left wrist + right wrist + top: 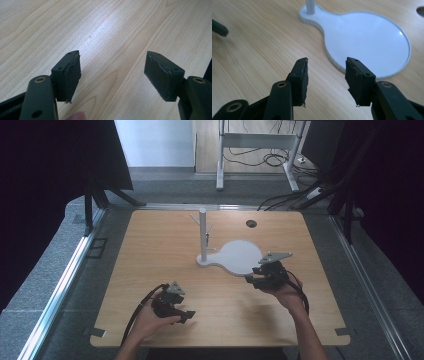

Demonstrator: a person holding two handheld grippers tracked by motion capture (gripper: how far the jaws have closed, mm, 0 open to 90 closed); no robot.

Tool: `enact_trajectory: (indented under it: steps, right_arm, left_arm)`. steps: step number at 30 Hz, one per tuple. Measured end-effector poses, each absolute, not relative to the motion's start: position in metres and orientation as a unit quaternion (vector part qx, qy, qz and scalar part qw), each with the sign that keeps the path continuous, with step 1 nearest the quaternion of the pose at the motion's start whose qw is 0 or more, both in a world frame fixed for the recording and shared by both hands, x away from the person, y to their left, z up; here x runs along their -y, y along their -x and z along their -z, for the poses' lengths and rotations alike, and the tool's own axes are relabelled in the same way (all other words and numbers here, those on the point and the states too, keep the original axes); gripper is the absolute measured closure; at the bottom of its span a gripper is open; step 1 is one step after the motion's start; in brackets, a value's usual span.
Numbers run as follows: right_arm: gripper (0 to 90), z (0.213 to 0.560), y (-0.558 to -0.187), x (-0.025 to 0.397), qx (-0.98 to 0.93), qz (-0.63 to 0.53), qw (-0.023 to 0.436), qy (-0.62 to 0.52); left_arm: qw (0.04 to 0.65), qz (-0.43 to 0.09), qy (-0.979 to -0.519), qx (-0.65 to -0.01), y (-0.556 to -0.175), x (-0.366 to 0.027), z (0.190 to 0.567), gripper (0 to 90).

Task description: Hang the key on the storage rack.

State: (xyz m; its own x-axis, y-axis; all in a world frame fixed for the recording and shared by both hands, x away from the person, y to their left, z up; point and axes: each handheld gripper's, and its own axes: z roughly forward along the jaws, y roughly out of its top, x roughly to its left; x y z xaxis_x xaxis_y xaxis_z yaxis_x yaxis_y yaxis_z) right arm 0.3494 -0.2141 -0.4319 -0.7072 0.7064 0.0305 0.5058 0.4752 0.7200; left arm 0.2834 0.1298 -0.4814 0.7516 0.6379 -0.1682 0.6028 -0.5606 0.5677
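Right gripper view: right tool (325,76) agape, smooth white round-lobed base (367,37) beyond.

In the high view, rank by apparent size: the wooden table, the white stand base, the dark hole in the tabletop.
1. wooden table
2. white stand base
3. dark hole, which sits farther from the camera, but the gap is still plain.
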Motion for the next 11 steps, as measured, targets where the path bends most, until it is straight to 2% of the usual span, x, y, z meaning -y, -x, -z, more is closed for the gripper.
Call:
enact_trajectory:
  steps: [11]
  right_arm:
    - [49.7,0.451,-0.337,0.23,-0.84,-0.361,0.142,-0.38]
  left_arm:
    - [0.305,-0.026,-0.886,-0.347,-0.284,-0.129,0.483,29.9]
